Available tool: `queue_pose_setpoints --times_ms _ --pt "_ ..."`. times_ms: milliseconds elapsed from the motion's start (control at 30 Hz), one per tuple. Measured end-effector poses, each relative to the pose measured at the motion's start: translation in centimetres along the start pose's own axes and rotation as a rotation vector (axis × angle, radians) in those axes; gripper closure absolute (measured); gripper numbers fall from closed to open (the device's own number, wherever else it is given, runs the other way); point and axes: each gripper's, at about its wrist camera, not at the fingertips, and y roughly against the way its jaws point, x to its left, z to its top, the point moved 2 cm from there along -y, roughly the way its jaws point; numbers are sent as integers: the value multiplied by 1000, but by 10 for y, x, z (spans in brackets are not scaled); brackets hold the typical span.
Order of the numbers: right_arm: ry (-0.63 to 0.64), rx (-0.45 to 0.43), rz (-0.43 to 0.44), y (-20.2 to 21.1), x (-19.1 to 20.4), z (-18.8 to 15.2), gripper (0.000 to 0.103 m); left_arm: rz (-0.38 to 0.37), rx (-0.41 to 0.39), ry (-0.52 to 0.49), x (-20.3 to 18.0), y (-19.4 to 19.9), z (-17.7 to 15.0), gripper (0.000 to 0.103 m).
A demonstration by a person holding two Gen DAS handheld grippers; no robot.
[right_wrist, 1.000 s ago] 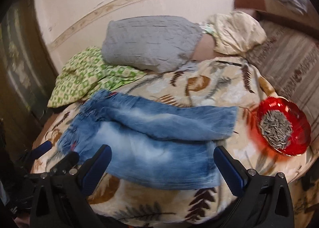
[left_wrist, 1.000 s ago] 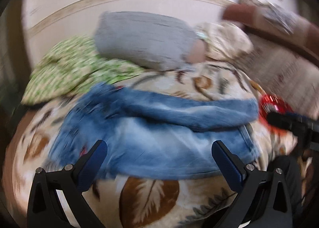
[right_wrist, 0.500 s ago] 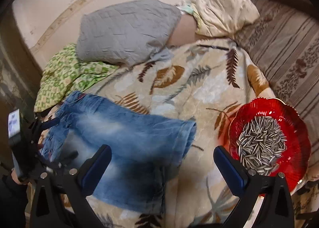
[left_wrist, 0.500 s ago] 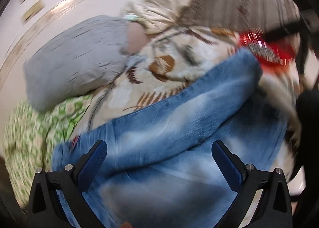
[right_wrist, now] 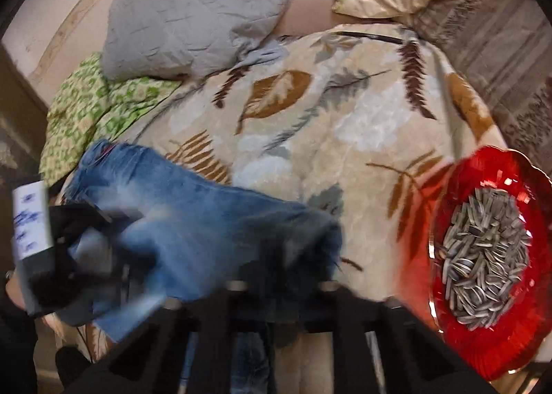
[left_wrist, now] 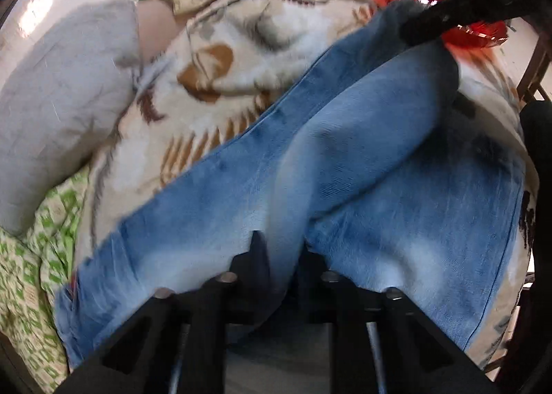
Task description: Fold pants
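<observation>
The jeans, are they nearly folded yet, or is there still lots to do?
Just getting going. Done: the jeans lie on the leaf-print blanket with one leg laid over the other. In hand: the left gripper is closing on denim near the waist end, and the right gripper is shut on the leg ends. Left: bringing one end over to the other and flattening it. The red bowl of seeds sits close.

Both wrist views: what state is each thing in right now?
jeans: lying on the leaf-print blanket, pinched at two spots
left gripper: jaws closing on a ridge of denim
right gripper: shut on the leg end
red bowl: upright, full of sunflower seeds
grey pillow: lying at the wall
</observation>
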Motion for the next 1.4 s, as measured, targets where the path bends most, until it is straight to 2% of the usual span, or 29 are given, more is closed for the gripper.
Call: queue_pose_setpoints --times_ms 133,233,333,433,533,567,633,733,767,800,833,867,900,933,1000,1033,1167,1267,1400 --pt "82 -35 -11 15 19 5 97 1 -53 30 6 16 -2 95" --pt "127 -102 -13 41 30 27 97 11 -152 121 27 48 5 95" --pt "151 -183 -21 70 39 70 97 50 -283 250 57 82 22 95" --pt "150 -217 -47 81 44 127 97 77 -348 357 78 87 39 95" --pt "106 -161 -82 56 35 176 97 68 -304 437 89 53 59 95" --pt "87 -116 -119 34 28 192 97 53 -271 445 89 38 65 95" --pt "56 -14 -184 -12 14 203 97 22 -159 445 82 -3 73 95" --pt "6 127 -241 -70 -10 193 97 -3 10 429 64 -53 74 93" --pt "-26 173 -238 -86 -19 187 97 11 25 403 59 -59 74 92" --pt "-70 214 -226 -98 -29 178 96 30 5 378 56 -58 73 90" --pt "-93 221 -220 -103 -34 173 94 38 -13 358 53 -54 73 79" --pt "-99 217 -215 -103 -39 171 90 22 -10 356 53 -51 71 52" --pt "-93 214 -218 -99 -41 171 72 15 -2 364 56 -49 72 35" --pt "-86 203 -228 -93 -42 173 33 22 -7 379 58 -41 69 11" --pt "-80 114 -227 -67 -42 181 0 44 -67 411 64 -17 61 9" --pt "-75 56 -213 -50 -40 187 0 42 -89 435 69 -5 56 9" --pt "-91 -38 -138 0 -29 199 0 23 -155 513 82 41 32 9" --pt "-43 -102 -101 35 -2 198 0 68 -189 557 96 72 5 9" --pt "58 -129 -40 48 44 187 0 128 -187 630 113 102 -53 8"
